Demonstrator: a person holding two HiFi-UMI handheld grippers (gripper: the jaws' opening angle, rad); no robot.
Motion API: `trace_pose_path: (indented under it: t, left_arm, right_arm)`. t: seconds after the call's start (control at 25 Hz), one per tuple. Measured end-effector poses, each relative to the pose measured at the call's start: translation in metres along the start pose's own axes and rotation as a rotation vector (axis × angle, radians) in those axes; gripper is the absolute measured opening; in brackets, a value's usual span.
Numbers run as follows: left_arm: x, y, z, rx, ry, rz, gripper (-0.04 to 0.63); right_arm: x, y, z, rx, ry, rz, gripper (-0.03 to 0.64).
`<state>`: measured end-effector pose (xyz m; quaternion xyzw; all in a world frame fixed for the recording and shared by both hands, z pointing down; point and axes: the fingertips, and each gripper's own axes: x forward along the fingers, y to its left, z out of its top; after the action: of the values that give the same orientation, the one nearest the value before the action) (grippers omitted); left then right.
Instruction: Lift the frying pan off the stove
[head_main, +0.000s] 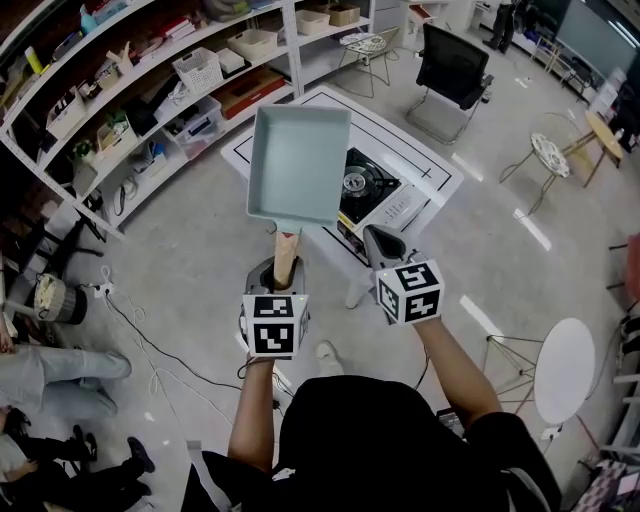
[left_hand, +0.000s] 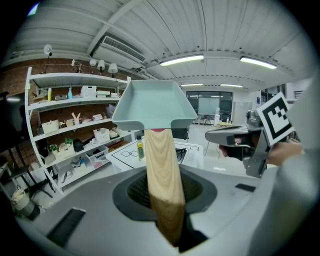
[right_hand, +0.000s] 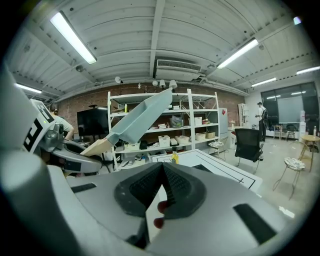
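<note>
Open shelving (head_main: 150, 90) full of boxes runs along the far wall. In front of it is a white tabletop (head_main: 400, 140), and the black stove (head_main: 365, 185) sits on it. The pale blue rectangular frying pan (head_main: 298, 165) is up in the air, clear of the stove and tilted upward. The left gripper (head_main: 283, 275) is pinching its wooden handle (head_main: 285, 255). Just beside it, the right gripper (head_main: 380, 240) holds nothing, its jaws pressed together at the tips.

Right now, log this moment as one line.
frying pan: in the air, off the stove | left gripper: shut on the handle | right gripper: jaws together, empty | stove: on the table
</note>
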<state>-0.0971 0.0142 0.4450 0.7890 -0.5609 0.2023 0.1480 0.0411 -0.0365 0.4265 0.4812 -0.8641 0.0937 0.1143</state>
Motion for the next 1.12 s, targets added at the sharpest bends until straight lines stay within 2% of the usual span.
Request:
trace_pose_path:
  t: [0.64, 1.12]
  left_arm:
    - [-0.068, -0.049, -0.034, -0.025, -0.004, 0.021, 0.092]
    - [-0.103, -0.069, -0.053, -0.033, -0.014, 0.049, 0.092]
  right_arm:
    - [-0.089, 0.026, -0.026, 0.006, -0.006, 0.013, 0.002]
    - [-0.125, 0.047, -0.037, -0.013, -0.015, 0.054, 0.002]
